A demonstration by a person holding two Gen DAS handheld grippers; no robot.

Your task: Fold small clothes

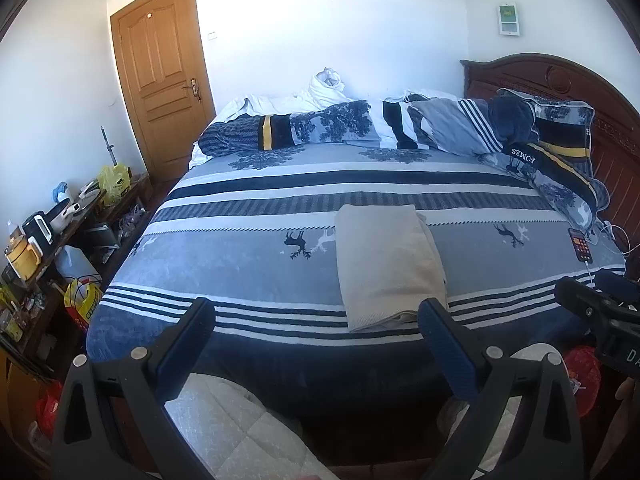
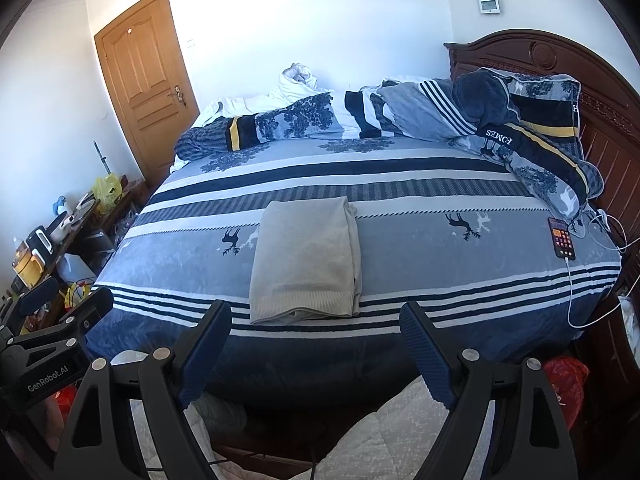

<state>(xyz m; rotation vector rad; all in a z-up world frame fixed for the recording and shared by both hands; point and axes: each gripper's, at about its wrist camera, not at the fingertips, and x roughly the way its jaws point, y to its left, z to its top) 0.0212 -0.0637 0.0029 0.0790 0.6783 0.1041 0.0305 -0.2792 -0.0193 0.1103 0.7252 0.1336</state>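
Observation:
A beige garment (image 1: pixel 386 266) lies folded into a neat rectangle on the blue striped bedspread (image 1: pixel 248 264), near the bed's front edge; it also shows in the right wrist view (image 2: pixel 306 260). My left gripper (image 1: pixel 318 316) is open and empty, held back from the bed's front edge, left of the garment's near end. My right gripper (image 2: pixel 316 320) is open and empty, just short of the garment's near edge. The right gripper also shows at the far right of the left wrist view (image 1: pixel 600 312), and the left gripper at the far left of the right wrist view (image 2: pixel 60 320).
A phone (image 2: pixel 561 238) on a white cable lies at the bed's right edge. Rumpled bedding and pillows (image 2: pixel 400 116) pile at the back by the wooden headboard (image 2: pixel 600 120). A cluttered side table (image 1: pixel 48 232) stands left. A wooden door (image 1: pixel 164 76) is behind.

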